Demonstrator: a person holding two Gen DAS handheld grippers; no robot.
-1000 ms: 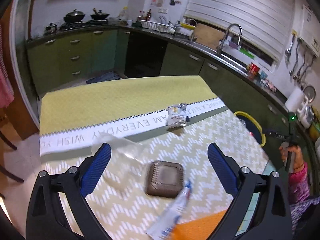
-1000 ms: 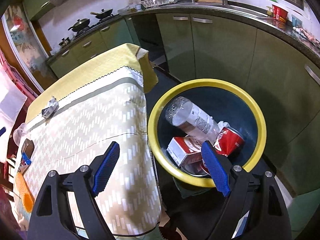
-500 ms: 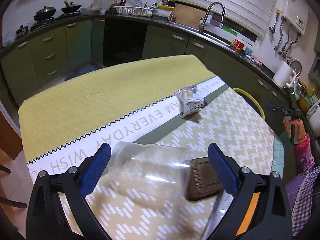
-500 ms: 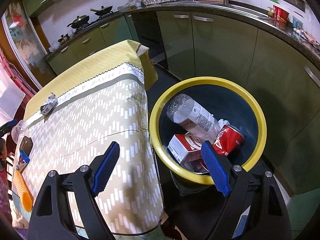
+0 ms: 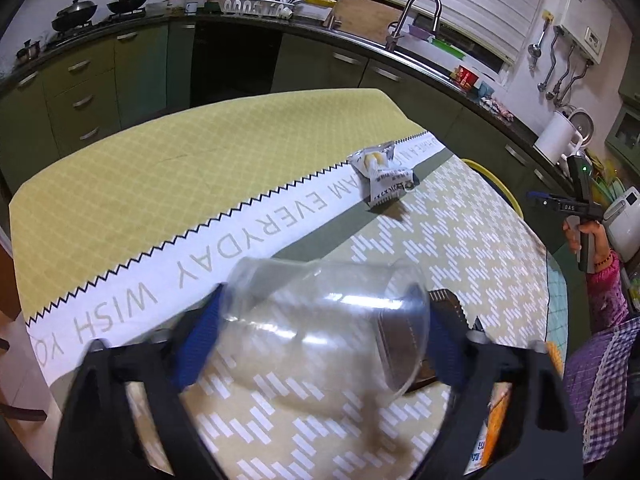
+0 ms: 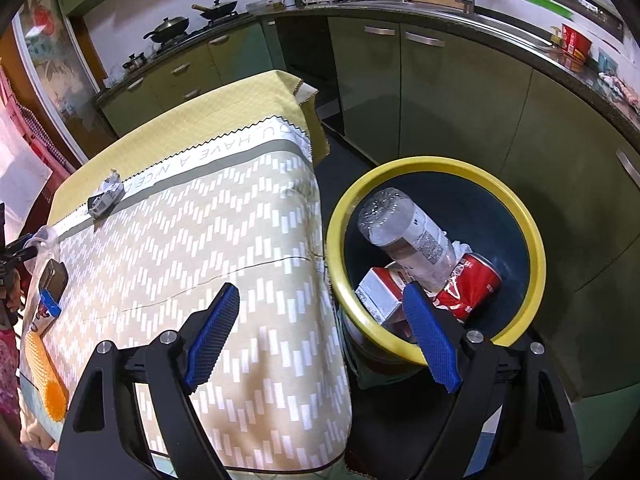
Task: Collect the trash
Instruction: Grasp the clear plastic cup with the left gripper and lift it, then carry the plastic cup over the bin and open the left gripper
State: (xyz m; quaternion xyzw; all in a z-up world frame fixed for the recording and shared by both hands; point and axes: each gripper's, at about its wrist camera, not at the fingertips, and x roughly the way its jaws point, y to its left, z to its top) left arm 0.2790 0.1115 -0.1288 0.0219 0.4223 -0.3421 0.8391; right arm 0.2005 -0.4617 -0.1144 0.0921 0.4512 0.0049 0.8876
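A clear plastic cup (image 5: 320, 320) lies on its side on the patterned tablecloth (image 5: 460, 240), between the blue pads of my left gripper (image 5: 320, 300). The jaws are closing and both pads meet the cup's ends. A crumpled white snack wrapper (image 5: 382, 176) rests farther off on the cloth's white band, also visible as the wrapper (image 6: 105, 196) in the right wrist view. My right gripper (image 6: 320, 292) hangs open and empty between the table's edge and the yellow-rimmed bin (image 6: 532, 240), which holds a plastic bottle (image 6: 412, 236), a red can (image 6: 468, 284) and a carton (image 6: 380, 296).
A dark brown square box (image 6: 54, 276), a tube with a blue cap (image 6: 44, 312) and an orange brush-like thing (image 6: 44, 376) lie beside the cup. Green kitchen cabinets (image 6: 460, 112) curve around behind the bin. A person's hand (image 5: 580, 236) holds the right gripper beyond the table's right edge.
My left gripper came down and forward over the cup, which now fills the gap between its narrowing pads. The right gripper shifted slightly left, still over the bin's edge.
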